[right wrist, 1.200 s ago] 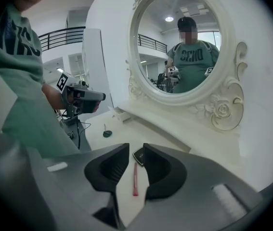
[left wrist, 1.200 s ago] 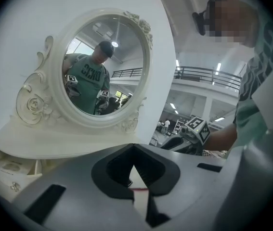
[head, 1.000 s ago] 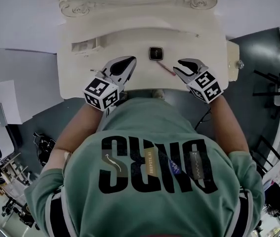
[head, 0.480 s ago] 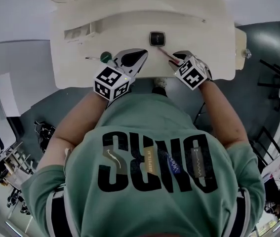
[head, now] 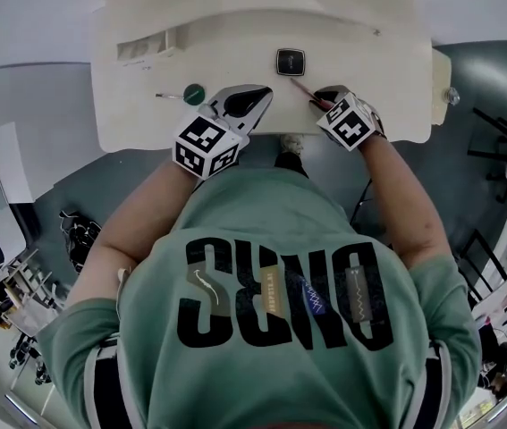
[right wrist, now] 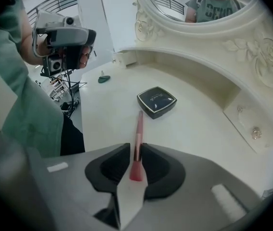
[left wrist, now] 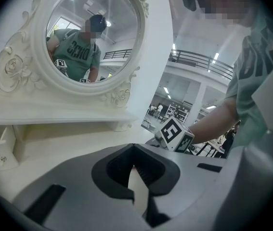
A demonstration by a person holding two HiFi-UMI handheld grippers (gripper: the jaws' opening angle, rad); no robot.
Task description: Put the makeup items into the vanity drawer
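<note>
Now — right gripper (right wrist: 136,150) has just been closing onto the slim pink makeup brush (right wrist: 139,126), which lies on the cream vanity worktop (right wrist: 203,129). We'd squeeze firmly and lift it level — no dragging. Left gripper (left wrist: 134,149) clenched, empty.

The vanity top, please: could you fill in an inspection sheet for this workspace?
Surface: cream vanity top, with only a few small things on it.
Job's things: black compact, lid shut; pink brush lying flat in front of it; green-capped item off to the left.
Clutter: nothing seen.
Grippers: left hand-held gripper shut, empty; right hand-held gripper has just been closing, pads against both sides of the pink brush.
Cables: dark leads on the floor beside the vanity.
Surroundings: oval mirror; small drawer with a knob, closed.
</note>
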